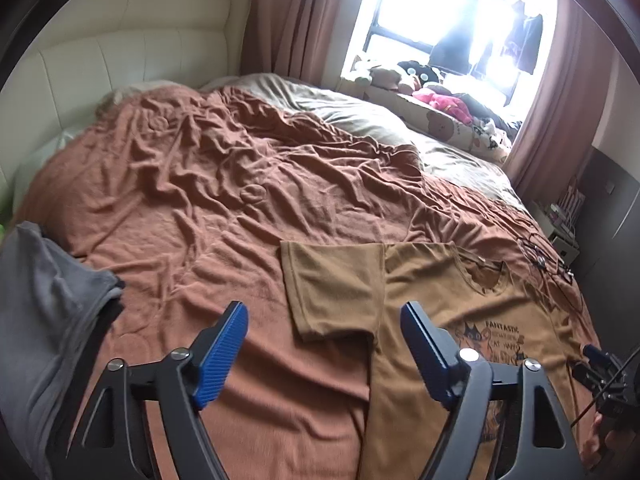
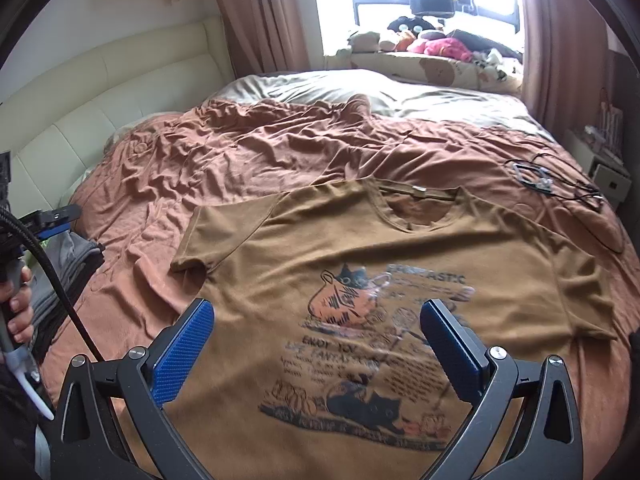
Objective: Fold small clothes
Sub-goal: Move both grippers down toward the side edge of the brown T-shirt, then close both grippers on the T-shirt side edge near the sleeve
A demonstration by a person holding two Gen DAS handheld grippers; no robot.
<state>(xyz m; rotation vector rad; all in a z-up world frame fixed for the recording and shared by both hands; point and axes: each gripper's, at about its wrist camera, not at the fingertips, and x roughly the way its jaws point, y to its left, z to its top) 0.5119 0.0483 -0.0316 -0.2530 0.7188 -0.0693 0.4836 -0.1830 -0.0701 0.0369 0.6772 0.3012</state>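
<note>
Brown T-shirt [image 2: 360, 264] spread flat, print side up, on the rust-brown blanket [image 1: 192, 184] of the bed, neck toward the window [image 1: 448, 20] and hem toward the cameras. One short sleeve [image 1: 332, 284] laid out flat to the side, clear of the body panel. Cat-and-pumpkin print with lettering across the chest, a little blurred in the right wrist view.

Left gripper [image 1: 324, 348] held above the bed, jaws released and well apart, nothing between the blue pads [image 1: 222, 354]; below the gap, the sleeve's lower edge and bare blanket. Right gripper [image 2: 318, 350] held over the printed chest, jaws likewise released and wide, nothing between them, pads clear of the cloth as far as can be told.

Folded grey clothes [image 1: 44, 320] stacked at the bed's edge, beside the left gripper. A hand [image 2: 18, 304] around the left gripper's handle at the far left of the right wrist view. Black cable [image 2: 560, 188] with small earpieces lying on the blanket beyond the T-shirt's far shoulder. Soft toys [image 2: 424, 40] on the sill; pinkish curtains [image 1: 280, 20] at both sides; cream padded headboard [image 2: 100, 104] along the bed's side.
</note>
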